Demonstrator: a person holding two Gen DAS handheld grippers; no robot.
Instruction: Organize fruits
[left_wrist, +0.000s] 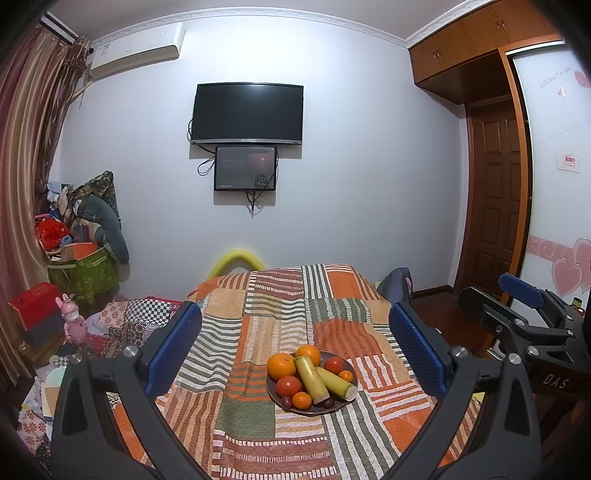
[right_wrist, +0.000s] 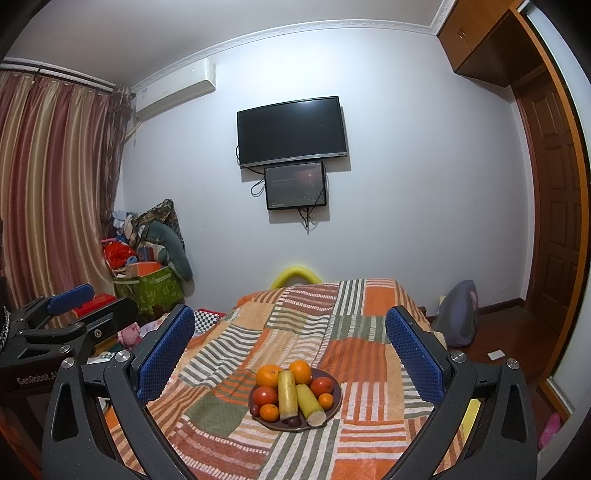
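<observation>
A dark plate (left_wrist: 351, 373) of oranges (left_wrist: 281, 365), tomatoes (left_wrist: 288, 385) and 2 yellow stalks (left_wrist: 311, 379), possibly sugarcane, is framed by both grippers (left_wrist: 295, 350) (right_wrist: 290, 354), jaws spread wide, nothing held.

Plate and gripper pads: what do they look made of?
The plate looks like dark brown glazed ceramic or plastic; its smooth rim suggests either, unclear which. The pads on the left gripper look like blue rubber or soft plastic, matte, with a fine dimpled grid texture.
</observation>
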